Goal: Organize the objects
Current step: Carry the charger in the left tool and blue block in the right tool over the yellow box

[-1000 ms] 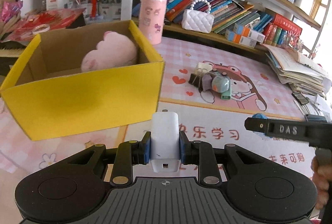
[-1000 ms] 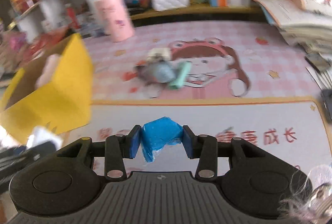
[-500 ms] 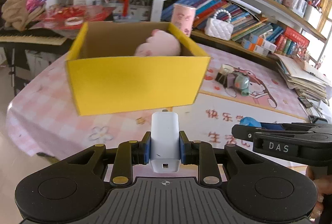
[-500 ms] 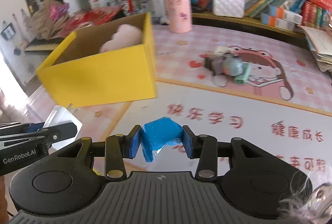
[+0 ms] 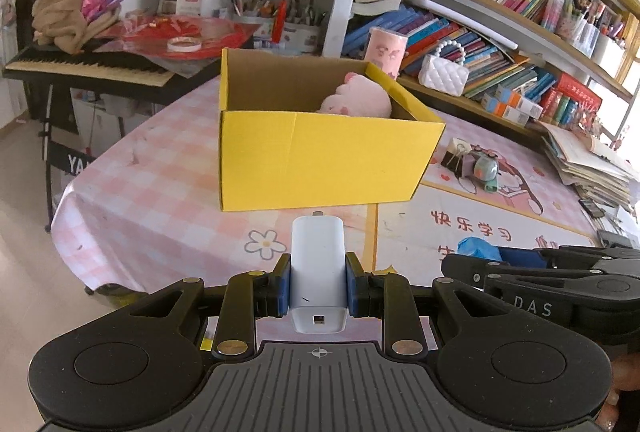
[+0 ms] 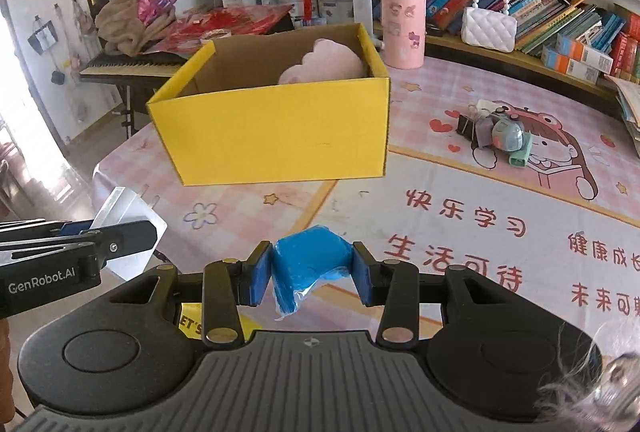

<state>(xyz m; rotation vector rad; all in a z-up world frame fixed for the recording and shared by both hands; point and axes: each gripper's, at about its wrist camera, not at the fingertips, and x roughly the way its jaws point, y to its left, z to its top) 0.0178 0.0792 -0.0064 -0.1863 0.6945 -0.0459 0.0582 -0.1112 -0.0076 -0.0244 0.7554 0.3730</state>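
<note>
The left hand-held gripper (image 5: 318, 286) is pinching a white USB charger (image 5: 318, 264) upright between its pads, while the right hand-held gripper (image 6: 312, 274) is pinching a blue plastic-wrapped block (image 6: 310, 258). Both are hovering side by side above the pink checked surface (image 5: 160, 199), just short of an open yellow cardboard box (image 6: 280, 135) holding a pink plush toy (image 6: 328, 65). The carrying step appears underway — next, each load likely needs lifting over the near wall and releasing inside. A small clutter of clips and trinkets (image 6: 496, 131) is lying well apart, right of the box.
</note>
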